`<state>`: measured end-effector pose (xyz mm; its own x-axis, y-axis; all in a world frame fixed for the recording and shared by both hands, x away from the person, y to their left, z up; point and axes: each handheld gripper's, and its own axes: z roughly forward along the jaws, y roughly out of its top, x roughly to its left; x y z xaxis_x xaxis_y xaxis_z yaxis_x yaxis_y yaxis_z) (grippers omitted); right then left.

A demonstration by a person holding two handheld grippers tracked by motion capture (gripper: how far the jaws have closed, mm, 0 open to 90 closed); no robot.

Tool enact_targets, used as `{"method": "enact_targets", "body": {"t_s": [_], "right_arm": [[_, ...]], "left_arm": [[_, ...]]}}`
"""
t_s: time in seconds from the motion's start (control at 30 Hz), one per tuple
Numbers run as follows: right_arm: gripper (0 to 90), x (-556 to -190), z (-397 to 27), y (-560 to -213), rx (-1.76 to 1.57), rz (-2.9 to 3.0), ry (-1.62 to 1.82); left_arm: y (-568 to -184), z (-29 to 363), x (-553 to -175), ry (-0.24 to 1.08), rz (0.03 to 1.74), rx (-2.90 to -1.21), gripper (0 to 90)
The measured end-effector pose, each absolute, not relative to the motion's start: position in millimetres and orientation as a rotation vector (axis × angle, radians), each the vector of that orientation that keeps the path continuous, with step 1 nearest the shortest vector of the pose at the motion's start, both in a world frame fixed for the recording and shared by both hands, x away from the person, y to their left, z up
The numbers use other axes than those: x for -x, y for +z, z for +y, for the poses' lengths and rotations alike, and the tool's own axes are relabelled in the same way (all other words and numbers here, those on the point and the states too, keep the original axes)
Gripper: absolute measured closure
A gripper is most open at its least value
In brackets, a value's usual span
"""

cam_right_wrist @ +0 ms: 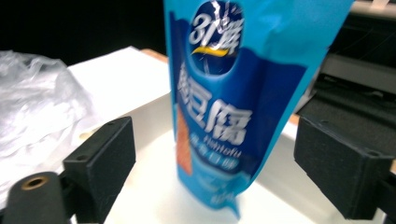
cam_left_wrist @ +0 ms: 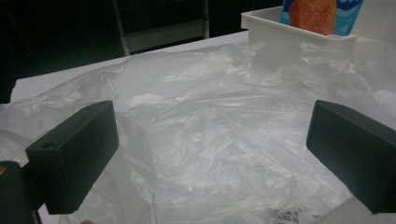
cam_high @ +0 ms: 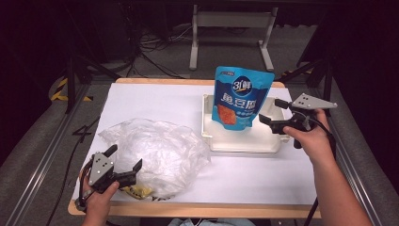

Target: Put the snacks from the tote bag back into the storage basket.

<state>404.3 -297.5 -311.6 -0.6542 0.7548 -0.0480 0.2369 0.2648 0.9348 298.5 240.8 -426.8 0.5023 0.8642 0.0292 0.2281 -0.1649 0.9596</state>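
Room: dark around me | Floor: grey carpet, black cables trailing behind my table | Far side: grey metal table frame | Left: yellow-black hazard tape

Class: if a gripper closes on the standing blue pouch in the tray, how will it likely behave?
The blue pouch stands tall on a narrow base in the white tray, so a nudge probably tips it. Its glossy, creased film suggests it will dent and may slip between the right gripper pads.

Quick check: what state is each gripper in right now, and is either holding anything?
Left gripper: open, holding nothing, fingers spread over the clear plastic bag.
Right gripper: open, holding nothing, fingers either side of the blue pouch, not touching.
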Motion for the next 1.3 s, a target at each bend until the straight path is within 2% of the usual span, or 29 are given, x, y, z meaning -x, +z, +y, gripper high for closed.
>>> {"method": "enact_targets", "body": {"t_s": [0.53, 0.97, 1.3], "right_arm": [[11.5, -354, -268, -309, -0.762, 2.146, 1.387], [11.2, -335, -239, -339, -0.646, 2.241, 1.445], [10.6, -332, -233, -359, -0.634, 2.177, 1.512]], "left_arm": [[-426, 239, -300, 0.733, 0.932, -1.683, 3.0], [-425, 238, -300, 0.725, 0.917, -1.692, 3.2], [-425, 238, -299, 0.729, 0.91, -1.696, 3.2]]}}
